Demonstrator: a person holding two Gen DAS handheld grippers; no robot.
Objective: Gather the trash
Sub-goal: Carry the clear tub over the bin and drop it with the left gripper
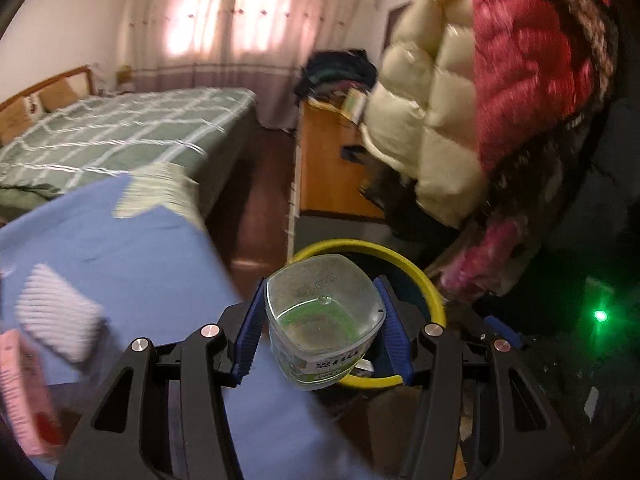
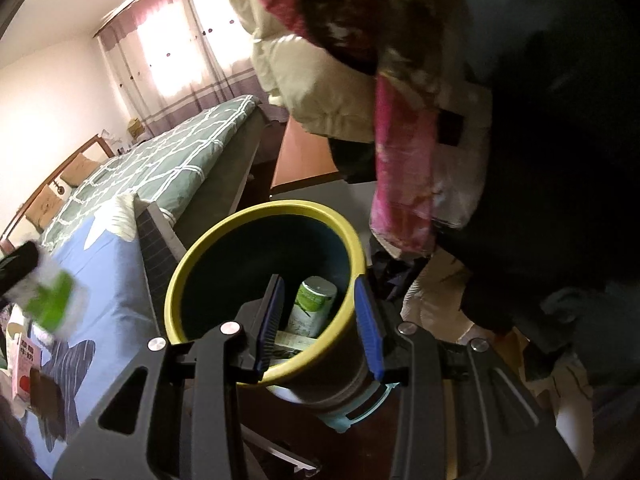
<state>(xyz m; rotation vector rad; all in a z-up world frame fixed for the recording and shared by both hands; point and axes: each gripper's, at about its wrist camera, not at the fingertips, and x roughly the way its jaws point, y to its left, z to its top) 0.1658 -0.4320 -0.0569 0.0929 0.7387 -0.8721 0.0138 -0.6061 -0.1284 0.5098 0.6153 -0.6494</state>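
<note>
My left gripper (image 1: 322, 316) is shut on a clear plastic bottle with a green label (image 1: 324, 320), its square base facing the camera, held at the near-left rim of the yellow-rimmed trash bin (image 1: 424, 276). In the right wrist view the same bottle (image 2: 52, 300) shows blurred at far left over the blue sheet. My right gripper (image 2: 320, 316) is open and empty over the bin (image 2: 224, 240), its fingers straddling the near rim. A green-and-white can (image 2: 314, 306) and paper scraps lie inside the bin.
A blue-sheeted surface (image 1: 120, 248) lies left of the bin with a pink milk carton (image 2: 25, 368) and a grey striped cloth (image 1: 56, 316) on it. Hanging jackets (image 1: 480, 92) crowd the right. A green-quilted bed (image 1: 120, 128) and a wooden desk (image 1: 328, 160) stand behind.
</note>
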